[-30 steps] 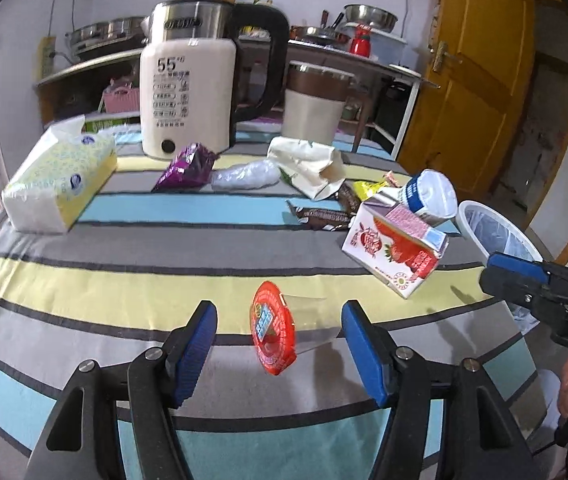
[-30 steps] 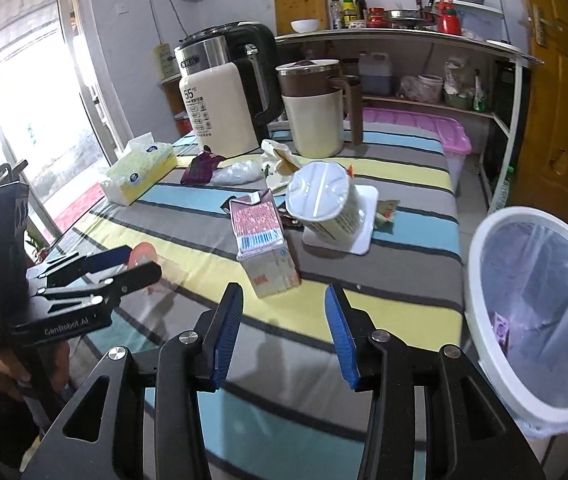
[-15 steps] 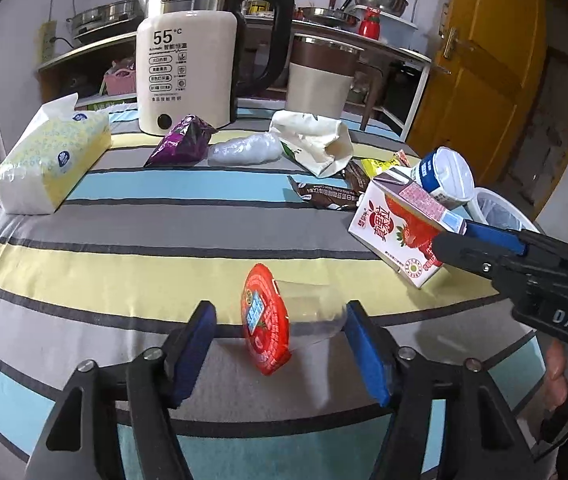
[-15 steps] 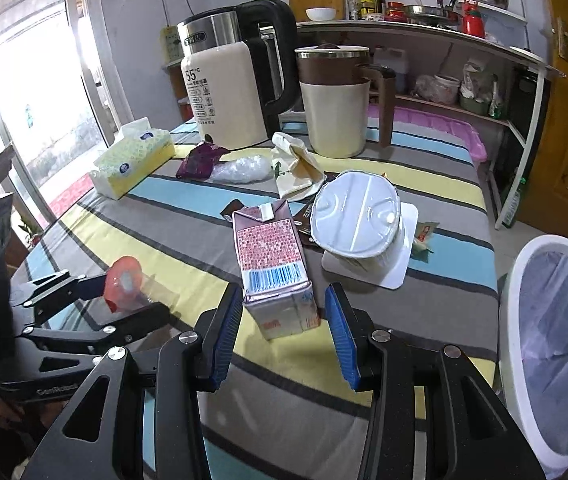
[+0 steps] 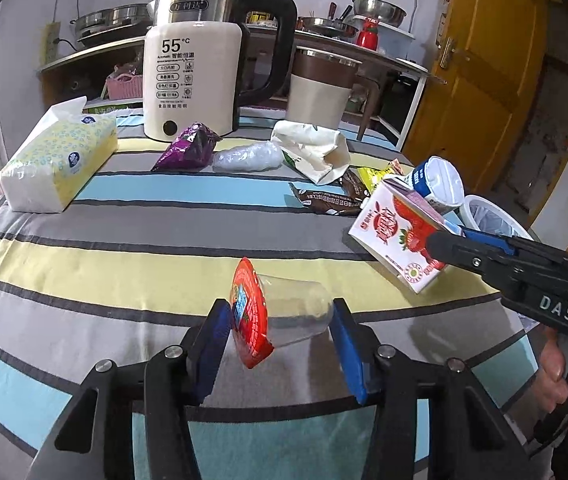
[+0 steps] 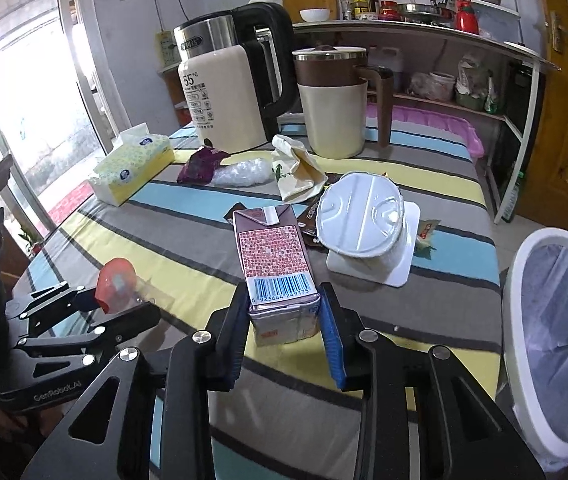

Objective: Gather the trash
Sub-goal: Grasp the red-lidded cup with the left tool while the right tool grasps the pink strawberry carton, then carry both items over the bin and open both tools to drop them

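The left gripper (image 5: 279, 342) stands open around a clear jelly cup with a red lid (image 5: 273, 312) lying on its side between the blue pads. The right gripper (image 6: 284, 334) brackets the near end of a strawberry milk carton (image 6: 273, 258), jaws just beside its sides; contact is unclear. To its right stands the white lined trash bin (image 6: 556, 344); beyond the carton lies a tipped white tub (image 6: 362, 220).

We see bare table (image 5: 131, 240) between the tissue box (image 5: 57, 164) and the cup (image 5: 279, 316); the carton (image 6: 273, 264), tub (image 6: 364, 220) and wrappers (image 5: 326, 200) crowd the side near the bin (image 6: 556, 316), kettle (image 5: 191, 68) and jug (image 6: 332, 100) behind
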Motion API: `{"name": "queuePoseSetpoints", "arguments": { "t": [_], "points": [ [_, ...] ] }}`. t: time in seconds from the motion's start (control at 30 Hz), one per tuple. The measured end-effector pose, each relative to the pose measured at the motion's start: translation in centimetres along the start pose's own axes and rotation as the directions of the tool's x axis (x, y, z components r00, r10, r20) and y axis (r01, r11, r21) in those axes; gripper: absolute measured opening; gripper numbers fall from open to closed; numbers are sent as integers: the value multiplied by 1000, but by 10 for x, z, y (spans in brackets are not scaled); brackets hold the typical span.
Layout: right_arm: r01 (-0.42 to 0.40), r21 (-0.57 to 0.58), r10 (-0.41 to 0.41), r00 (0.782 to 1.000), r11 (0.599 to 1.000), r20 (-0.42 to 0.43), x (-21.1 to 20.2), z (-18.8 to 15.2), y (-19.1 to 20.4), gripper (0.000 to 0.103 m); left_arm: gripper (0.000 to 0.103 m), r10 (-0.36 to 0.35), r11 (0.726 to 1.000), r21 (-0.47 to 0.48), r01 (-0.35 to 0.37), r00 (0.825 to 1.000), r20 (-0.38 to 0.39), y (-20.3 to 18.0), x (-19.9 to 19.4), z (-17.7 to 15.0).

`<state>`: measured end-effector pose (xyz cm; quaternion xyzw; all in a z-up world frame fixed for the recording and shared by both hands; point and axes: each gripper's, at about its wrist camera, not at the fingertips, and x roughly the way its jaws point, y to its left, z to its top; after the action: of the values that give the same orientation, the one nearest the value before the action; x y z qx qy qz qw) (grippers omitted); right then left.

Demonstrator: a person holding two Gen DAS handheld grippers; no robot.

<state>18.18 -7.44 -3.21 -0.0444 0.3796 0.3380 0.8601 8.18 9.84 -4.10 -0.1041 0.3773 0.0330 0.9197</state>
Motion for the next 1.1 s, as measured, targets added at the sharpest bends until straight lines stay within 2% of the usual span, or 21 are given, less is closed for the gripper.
{"name": "queuePoseSetpoints", "arguments": {
  "t": [0.17, 0.43, 0.77, 1.1],
  "points": [
    [-6, 13, 6, 1000, 1000, 17, -17, -10, 1, 34, 51, -1, 1000, 2, 1, 1000, 9, -2, -8, -3],
    [18, 58, -21, 998, 998, 51, -50, -29, -9, 35, 51, -44, 998, 36, 43, 998, 35, -22, -22, -5],
    [84, 135, -96, 992, 987, 79, -92, -54, -36, 35, 51, -117, 988, 99, 114, 993, 27, -61, -27, -8],
    [163, 220, -188, 977, 962, 96, -126, -74, -76, 35, 51, -197, 965, 182, 191, 980, 12, -109, -22, -5]
  ]
}}
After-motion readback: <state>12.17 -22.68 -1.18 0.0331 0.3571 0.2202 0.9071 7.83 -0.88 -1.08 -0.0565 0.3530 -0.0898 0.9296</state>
